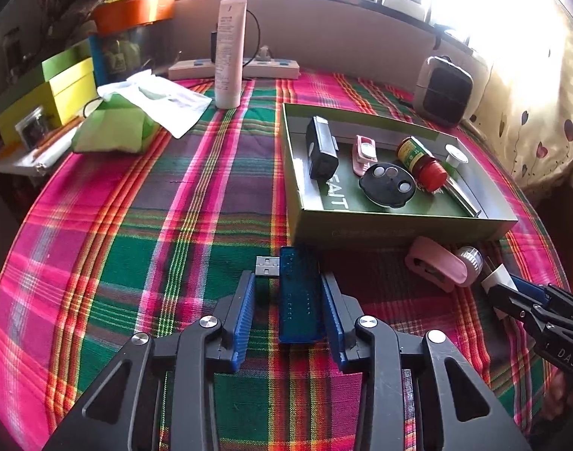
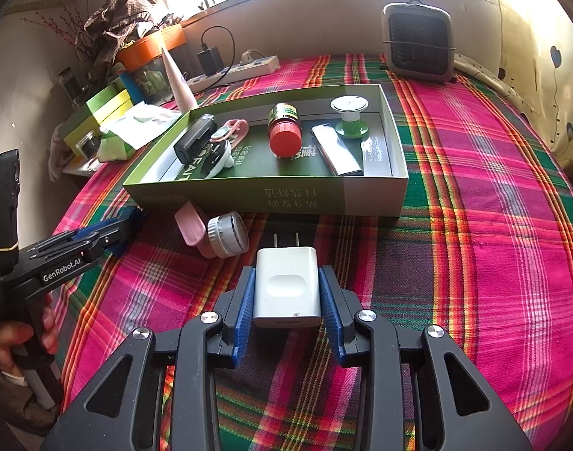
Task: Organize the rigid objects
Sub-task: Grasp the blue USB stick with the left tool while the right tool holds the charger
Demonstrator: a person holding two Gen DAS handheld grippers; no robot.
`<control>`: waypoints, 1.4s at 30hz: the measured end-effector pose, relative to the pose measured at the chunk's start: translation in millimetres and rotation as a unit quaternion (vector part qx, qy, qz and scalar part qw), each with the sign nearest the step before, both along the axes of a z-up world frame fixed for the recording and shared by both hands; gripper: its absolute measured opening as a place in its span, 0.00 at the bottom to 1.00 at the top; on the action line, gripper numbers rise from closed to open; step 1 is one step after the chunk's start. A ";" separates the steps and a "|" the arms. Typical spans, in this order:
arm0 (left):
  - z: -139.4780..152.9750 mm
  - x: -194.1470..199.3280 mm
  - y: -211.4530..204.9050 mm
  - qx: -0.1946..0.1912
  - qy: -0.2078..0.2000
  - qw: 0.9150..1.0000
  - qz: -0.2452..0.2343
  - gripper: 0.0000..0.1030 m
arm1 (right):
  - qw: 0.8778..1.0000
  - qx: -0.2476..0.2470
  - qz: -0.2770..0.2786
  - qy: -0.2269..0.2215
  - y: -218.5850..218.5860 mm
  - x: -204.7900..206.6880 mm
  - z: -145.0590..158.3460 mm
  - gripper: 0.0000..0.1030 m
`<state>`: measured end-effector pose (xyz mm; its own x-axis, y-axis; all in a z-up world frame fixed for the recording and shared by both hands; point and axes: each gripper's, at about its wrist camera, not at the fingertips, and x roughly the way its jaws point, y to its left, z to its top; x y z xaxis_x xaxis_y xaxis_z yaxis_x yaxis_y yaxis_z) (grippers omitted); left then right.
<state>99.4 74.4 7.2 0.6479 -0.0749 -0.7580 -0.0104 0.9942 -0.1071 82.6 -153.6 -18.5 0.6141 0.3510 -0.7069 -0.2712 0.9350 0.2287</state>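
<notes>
Plaid cloth (image 1: 143, 248) covers my table. My left gripper (image 1: 288, 300) straddles the blue USB tester (image 1: 299, 297) beside the green box (image 1: 399, 221), left pad apart. My right gripper (image 2: 286, 297) clamps the white charger (image 2: 286, 287) near that box.

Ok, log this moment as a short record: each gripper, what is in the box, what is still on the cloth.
left gripper: open around the blue USB device; gap at one pad, not clamped
right gripper: shut on the white charger, prongs pointing toward the box
green box: holds black case, red-capped bottle, white-and-green spool, round black disc, pink clip, silver flat item
still on cloth: pink holder with a grey round part, in front of the box
</notes>
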 end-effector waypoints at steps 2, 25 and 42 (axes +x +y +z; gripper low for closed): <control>0.3 -0.1 -0.2 0.001 0.000 1.000 0.000 0.32 | 1.000 -0.001 0.000 0.000 -0.1 0.0 0.0 0.34; 0.3 -6.5 -11.0 0.014 0.003 1.000 -0.020 0.35 | 1.000 -0.001 0.000 0.000 -0.5 0.2 0.0 0.34; 0.8 -7.3 -8.9 0.013 0.002 1.000 -0.017 0.20 | 1.000 -0.001 0.000 -0.001 -0.8 0.1 0.2 0.34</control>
